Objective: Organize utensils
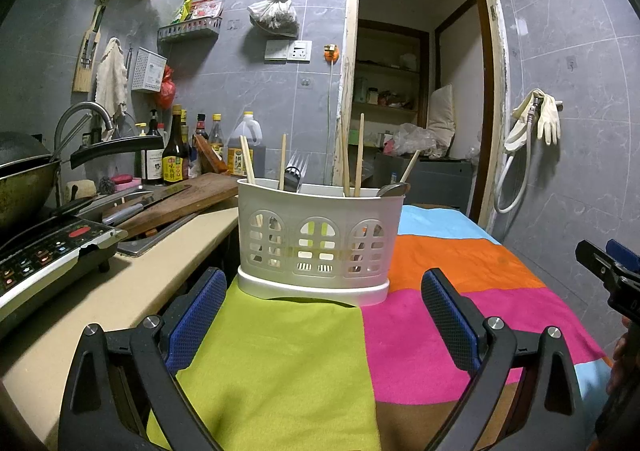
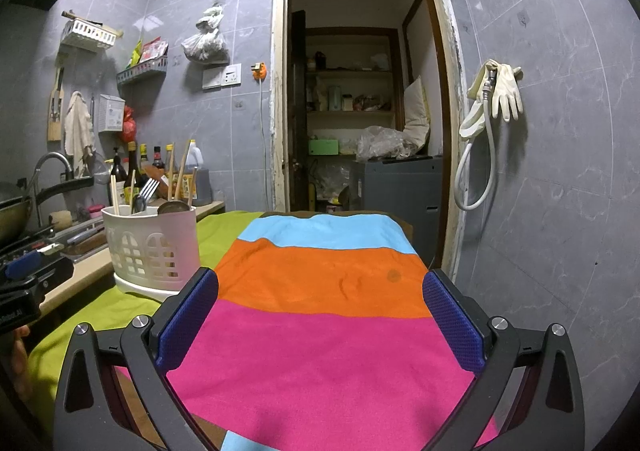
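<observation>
Grey marbled tiles line the kitchen walls around me, and a table draped in a soft striped cloth (image 2: pixel 320 331) of lime, pink, orange and sky blue fills the foreground. On the lime stripe near the table's left edge stands the utensil caddy (image 1: pixel 316 247), a white plastic oval basket with arched lattice windows, seated on a smooth matching drip tray. Pale wooden chopsticks (image 1: pixel 360 151) rise from it at slight angles, beside a steel fork (image 1: pixel 297 163) with its tines up and the dull bowl of a metal spoon (image 1: pixel 394 190) leaning at the right rim. My left gripper (image 1: pixel 322 315) faces the caddy squarely, its blue textured pads spread wide with nothing between them. My right gripper (image 2: pixel 320 315) hangs over the pink and orange stripes, equally released and empty. Beyond the caddy, a worn wooden cutting board (image 1: pixel 188 199) with a cleaver (image 1: pixel 140 203) lies on the beige counter, backed by dark glass sauce bottles (image 1: pixel 174 155).
</observation>
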Demonstrator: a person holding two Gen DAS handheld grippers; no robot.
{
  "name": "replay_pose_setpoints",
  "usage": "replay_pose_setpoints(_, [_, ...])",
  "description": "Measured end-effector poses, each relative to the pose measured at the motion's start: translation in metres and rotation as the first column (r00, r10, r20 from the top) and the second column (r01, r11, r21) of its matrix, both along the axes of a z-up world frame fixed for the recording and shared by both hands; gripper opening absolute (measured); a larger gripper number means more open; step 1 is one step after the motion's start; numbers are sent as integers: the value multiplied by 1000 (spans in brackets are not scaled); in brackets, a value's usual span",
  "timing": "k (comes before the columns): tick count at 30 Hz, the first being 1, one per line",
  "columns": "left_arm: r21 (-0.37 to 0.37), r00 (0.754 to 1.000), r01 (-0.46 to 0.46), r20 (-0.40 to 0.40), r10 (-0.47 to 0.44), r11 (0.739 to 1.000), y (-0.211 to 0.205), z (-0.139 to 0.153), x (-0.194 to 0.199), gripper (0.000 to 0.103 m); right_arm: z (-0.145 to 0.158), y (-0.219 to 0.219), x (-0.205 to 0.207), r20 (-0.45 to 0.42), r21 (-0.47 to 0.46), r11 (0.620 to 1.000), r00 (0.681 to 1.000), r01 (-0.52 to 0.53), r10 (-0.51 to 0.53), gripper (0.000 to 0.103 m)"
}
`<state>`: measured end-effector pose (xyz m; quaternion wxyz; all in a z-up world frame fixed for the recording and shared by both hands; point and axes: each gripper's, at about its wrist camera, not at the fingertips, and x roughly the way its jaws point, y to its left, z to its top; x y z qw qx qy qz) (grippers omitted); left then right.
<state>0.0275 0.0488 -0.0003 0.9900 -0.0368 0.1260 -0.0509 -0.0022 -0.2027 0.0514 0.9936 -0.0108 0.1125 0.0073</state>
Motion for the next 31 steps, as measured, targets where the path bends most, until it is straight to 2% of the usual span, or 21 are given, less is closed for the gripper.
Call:
replay_pose_setpoints(10, [-6, 1000, -16, -7, 16, 1000, 1, -2, -2, 96, 0, 0, 0, -1, 0, 1000, 1000, -1, 1, 103])
replay_pose_setpoints(20, [30, 1000, -17, 6, 17, 999, -5, -2, -1, 96, 0, 0, 0, -5, 1, 1000, 1000, 1, -1, 103])
replay_pose_setpoints(31, [30, 1000, -17, 2, 17, 999, -5, -4, 1, 96, 0, 0, 1, -5, 1, 1000, 1000, 1, -1, 103])
